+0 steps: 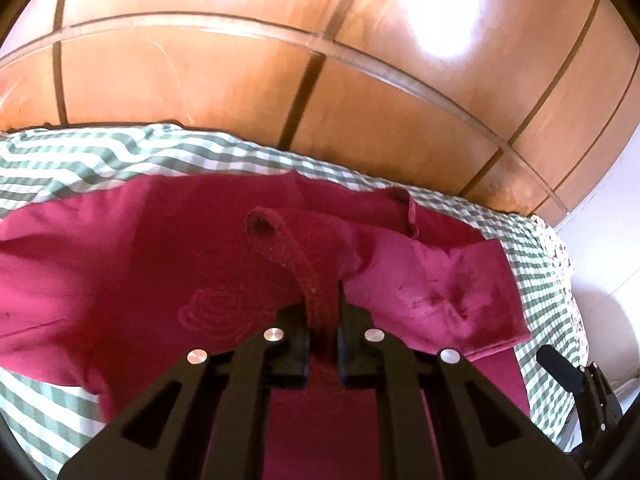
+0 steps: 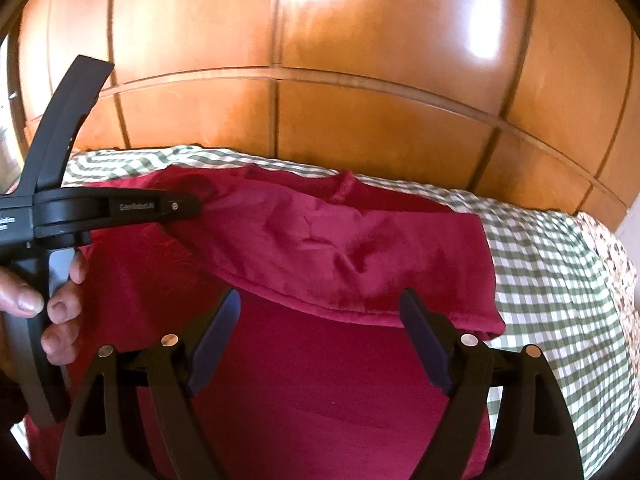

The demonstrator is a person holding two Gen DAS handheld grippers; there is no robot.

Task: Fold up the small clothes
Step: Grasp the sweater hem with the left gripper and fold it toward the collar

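A dark red small garment [image 1: 140, 264] lies spread on a green-and-white checked cloth [image 1: 80, 156]. My left gripper [image 1: 323, 320] is shut on a thick hem strip of the garment [image 1: 296, 264], pinched between the fingers and lifted. In the right wrist view the garment [image 2: 320, 380] has its right side folded over [image 2: 360, 256]. My right gripper [image 2: 320, 308] is open and empty just above the fold's edge. The left gripper [image 2: 188, 206] shows at the left there, held by a hand [image 2: 52, 300].
A glossy wooden panelled wardrobe [image 1: 360, 80] stands right behind the bed. The checked cloth [image 2: 552, 280] extends to the right, with a flowered cover [image 2: 612, 256] at the far right edge. The right gripper [image 1: 576, 380] shows at the lower right in the left wrist view.
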